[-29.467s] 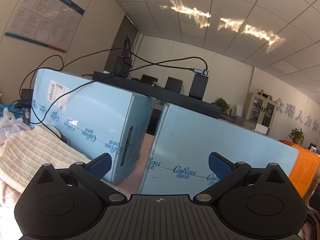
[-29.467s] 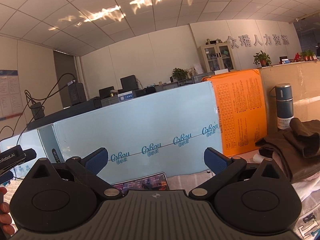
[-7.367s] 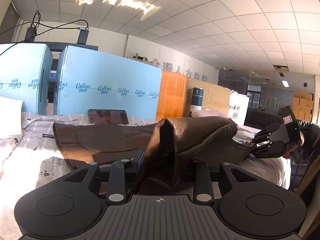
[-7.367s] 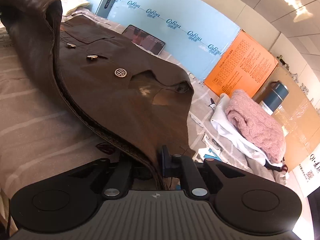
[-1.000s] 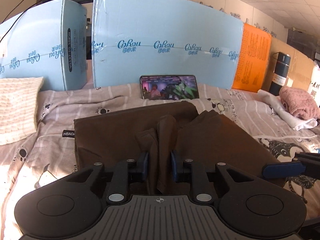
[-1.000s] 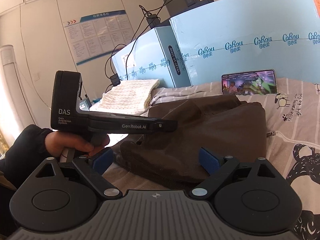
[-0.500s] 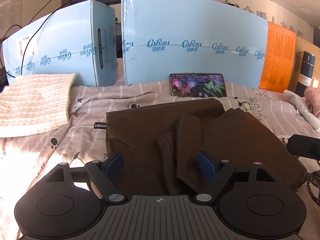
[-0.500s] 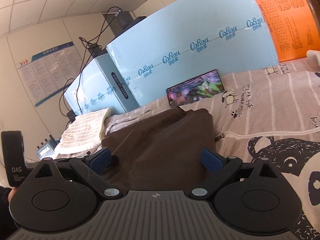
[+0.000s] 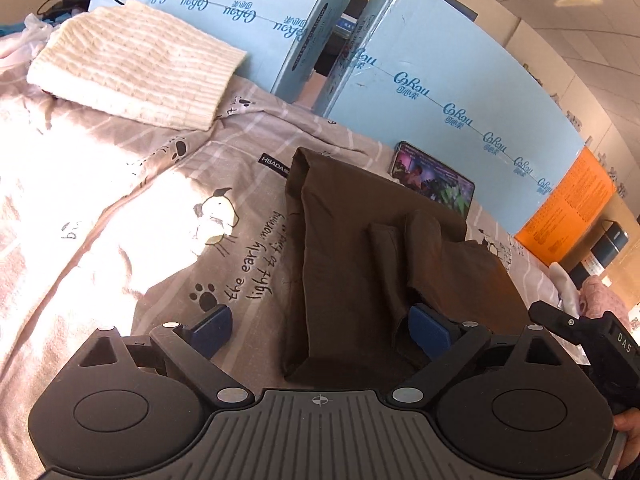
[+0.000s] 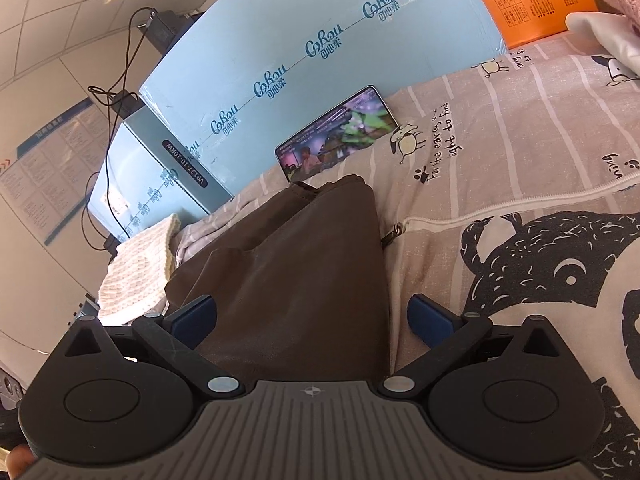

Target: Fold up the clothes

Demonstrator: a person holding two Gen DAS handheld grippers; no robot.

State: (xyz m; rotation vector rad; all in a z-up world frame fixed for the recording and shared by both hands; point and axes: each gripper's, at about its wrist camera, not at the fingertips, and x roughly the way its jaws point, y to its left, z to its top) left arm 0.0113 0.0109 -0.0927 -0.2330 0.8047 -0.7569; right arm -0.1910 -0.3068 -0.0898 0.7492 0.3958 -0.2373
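A dark brown garment (image 9: 352, 256) lies folded on the printed grey bedsheet (image 9: 168, 208). My left gripper (image 9: 320, 330) is over its near left corner, jaws still opening, one blue pad on the sheet side and the other over the cloth, neither pressing on it. In the right wrist view the same brown garment (image 10: 304, 280) runs away from me. My right gripper (image 10: 312, 320) straddles its near right edge, jaws opening wide, with cloth between them but not pinched. The right gripper's black body (image 9: 592, 340) shows at the left view's right edge.
Light blue cartons (image 9: 440, 92) and an orange box (image 9: 568, 208) wall the far side. A phone (image 10: 340, 132) with a lit screen leans on a carton. A cream knit (image 9: 132, 64) lies far left, a pink and white pile (image 9: 592, 296) far right.
My left gripper let go of the brown fold and opened wide, then slid left and rolled. My right gripper widened a little, rolled, and came over the garment's right edge.
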